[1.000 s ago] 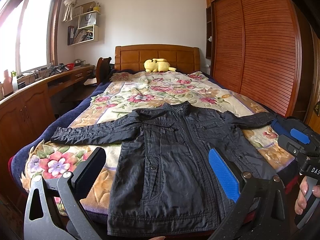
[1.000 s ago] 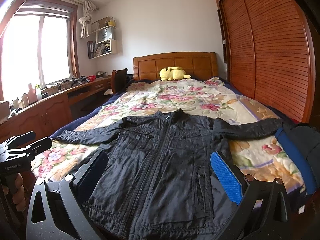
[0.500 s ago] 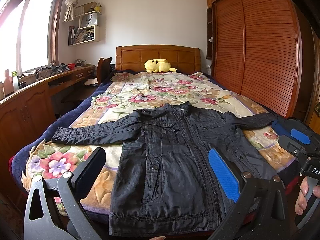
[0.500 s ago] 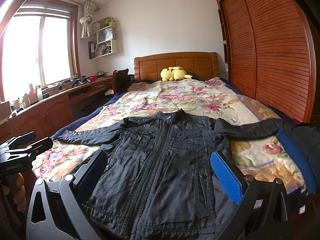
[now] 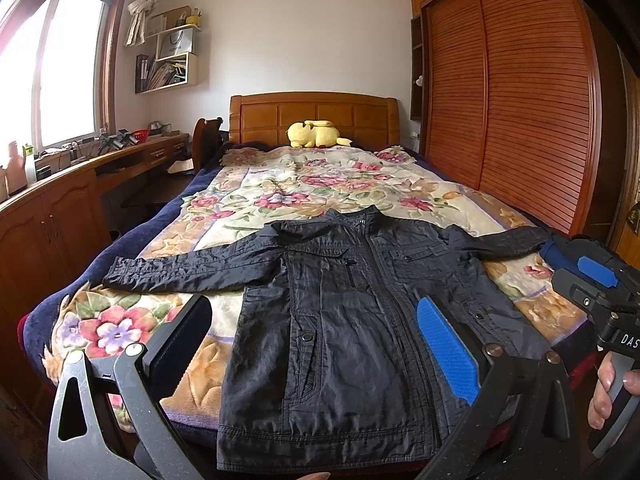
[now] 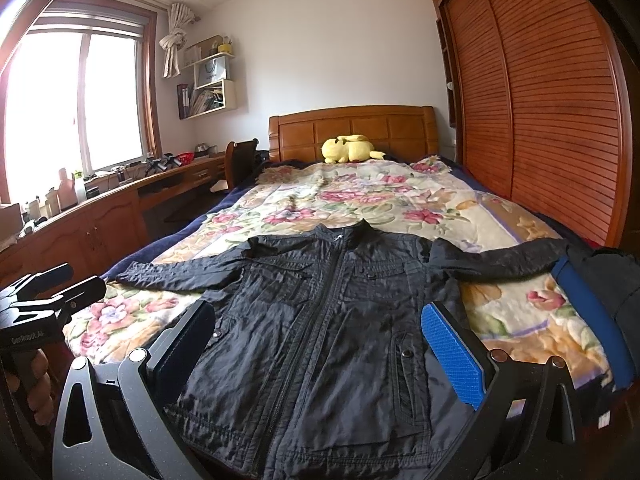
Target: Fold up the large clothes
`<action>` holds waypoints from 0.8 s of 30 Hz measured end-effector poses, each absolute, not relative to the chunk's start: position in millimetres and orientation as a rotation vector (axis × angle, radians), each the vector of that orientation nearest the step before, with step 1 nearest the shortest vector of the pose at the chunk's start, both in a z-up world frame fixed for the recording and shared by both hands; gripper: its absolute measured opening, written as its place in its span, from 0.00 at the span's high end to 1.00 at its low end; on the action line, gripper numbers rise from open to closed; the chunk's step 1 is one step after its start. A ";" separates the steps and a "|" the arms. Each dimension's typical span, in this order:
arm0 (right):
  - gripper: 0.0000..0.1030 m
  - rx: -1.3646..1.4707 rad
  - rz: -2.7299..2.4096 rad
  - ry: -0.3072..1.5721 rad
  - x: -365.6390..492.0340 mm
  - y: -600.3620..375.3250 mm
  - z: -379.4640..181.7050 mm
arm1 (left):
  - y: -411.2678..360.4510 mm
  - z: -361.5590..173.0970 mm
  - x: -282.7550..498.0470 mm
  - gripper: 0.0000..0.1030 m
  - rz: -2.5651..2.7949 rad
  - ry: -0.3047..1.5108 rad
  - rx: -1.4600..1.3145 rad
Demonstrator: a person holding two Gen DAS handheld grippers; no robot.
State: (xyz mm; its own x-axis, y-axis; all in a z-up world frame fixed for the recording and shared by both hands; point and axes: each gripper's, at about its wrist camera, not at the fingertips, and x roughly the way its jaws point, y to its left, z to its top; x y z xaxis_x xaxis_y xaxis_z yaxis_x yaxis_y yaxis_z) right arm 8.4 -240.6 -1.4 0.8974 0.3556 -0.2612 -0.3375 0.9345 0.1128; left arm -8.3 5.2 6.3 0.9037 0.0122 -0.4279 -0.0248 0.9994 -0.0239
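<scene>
Jacket (image 5: 340, 320): spread flat, front up, sleeves out, at the bed's (image 5: 100, 264) foot, ready for folding. Your left gripper (image 5: 312, 344) and right gripper (image 6: 320, 352) hover wide, empty.

A jacket (image 5: 340, 312) lay flat on the bed (image 5: 280, 184) at the lower centre of the frame, its collar toward the headboard (image 5: 312, 116) and its sleeves spread left and right. A plush toy (image 5: 316, 134) sat on the bed just before the headboard at centre. A desk (image 5: 80, 172) ran along the left under the window (image 5: 48, 76), shelves (image 5: 168, 60) hung at upper left, and a wardrobe (image 5: 520, 100) filled the right.
</scene>
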 end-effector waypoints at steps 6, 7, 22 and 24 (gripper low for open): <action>0.00 0.066 0.363 0.277 6.6 -240.7 -1.1 | 0.7 9.4 -10.0 0.00 0.018 0.437 -0.025; 0.00 0.066 0.365 0.276 6.8 -241.2 -1.1 | 0.6 9.5 -9.9 0.00 0.018 0.437 -0.025; 0.00 0.060 0.379 0.303 20.0 -234.8 -11.0 | 8.5 -1.8 -2.7 0.00 0.056 0.473 -0.026; 0.00 0.057 0.386 0.312 25.7 -231.7 -14.0 | 14.6 -9.6 1.0 0.00 0.070 0.486 -0.030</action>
State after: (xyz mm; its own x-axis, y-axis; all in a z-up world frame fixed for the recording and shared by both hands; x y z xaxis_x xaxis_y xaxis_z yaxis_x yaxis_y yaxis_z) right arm 25.7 -231.7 -14.0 0.8792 0.3790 -0.2886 -0.3616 0.9254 0.1138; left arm 1.0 14.6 -9.6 0.8820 0.0601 -0.4675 -0.0742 0.9972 -0.0118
